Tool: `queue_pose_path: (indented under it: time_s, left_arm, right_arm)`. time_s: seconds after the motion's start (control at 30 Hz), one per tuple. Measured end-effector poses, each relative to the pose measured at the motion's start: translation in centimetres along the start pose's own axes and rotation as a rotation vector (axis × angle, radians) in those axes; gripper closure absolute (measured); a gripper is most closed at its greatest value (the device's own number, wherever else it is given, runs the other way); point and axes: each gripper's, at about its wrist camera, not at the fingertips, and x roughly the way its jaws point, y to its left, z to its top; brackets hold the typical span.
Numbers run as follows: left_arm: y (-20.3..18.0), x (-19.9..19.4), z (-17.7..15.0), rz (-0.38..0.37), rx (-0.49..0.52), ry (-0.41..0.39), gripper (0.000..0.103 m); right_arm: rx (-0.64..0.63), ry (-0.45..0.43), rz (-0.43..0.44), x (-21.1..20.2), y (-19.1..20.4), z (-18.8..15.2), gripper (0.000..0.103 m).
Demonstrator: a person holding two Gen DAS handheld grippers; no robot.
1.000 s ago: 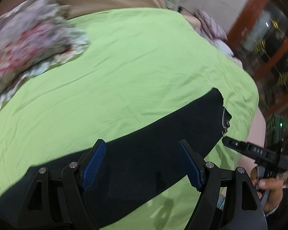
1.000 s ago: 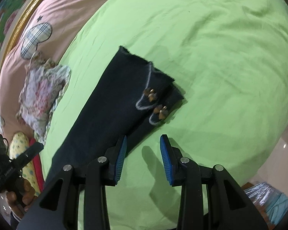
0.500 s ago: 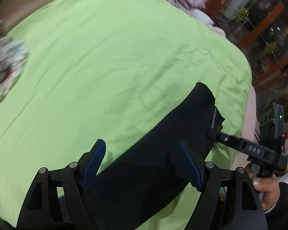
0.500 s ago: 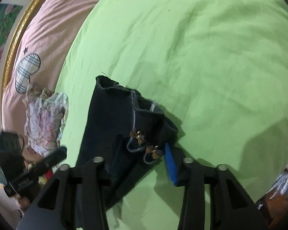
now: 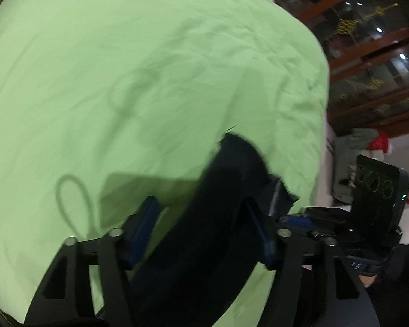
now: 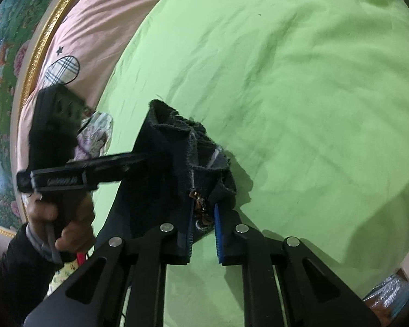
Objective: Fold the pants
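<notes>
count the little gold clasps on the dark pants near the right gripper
2 show, both on the pants hem between the right gripper's blue pads: one at the top, one just below. More may be hidden in folds.

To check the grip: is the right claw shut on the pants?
Shut: the right claw pinches the pants at the bunched, lifted waist.

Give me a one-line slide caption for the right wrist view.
Right hand-held gripper pinching the dark pants' buttoned end above the green sheet.

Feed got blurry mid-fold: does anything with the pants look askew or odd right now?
Yes. The pants hem end is bunched and crumpled at the right claw, not flat on the green sheet. The left claw straddles the leg.
</notes>
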Motion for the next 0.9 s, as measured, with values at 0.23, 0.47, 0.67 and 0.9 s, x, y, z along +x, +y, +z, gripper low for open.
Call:
queue_pose_path:
  time_s: [0.23,0.47,0.67,0.9]
  left_arm:
    - [-0.7,0.6,0.2,-0.048,0.046,0.021,0.080]
    - [-0.2,-3.2,-1.7,-0.099,0.001,-0.081,0.085]
    - [-0.2,-7.6,-4.4,-0.138,-0.038,-0.201,0.087]
    - [0.1,-12.8,-9.5,-0.139,-0.088,-0.331,0.087]
  right_arm:
    - [-0.043,0.012,0.024,-0.4,0.0,0.0,0.089]
    - [-0.132,-0.016,0.070,-1.4,2.7,0.3,0.090]
    - [-0.257,-0.017,0.119,-2.1,6.7,0.1,0.090]
    - [-0.378,0.026,0.197,-2.0,11.3,-1.6,0.090]
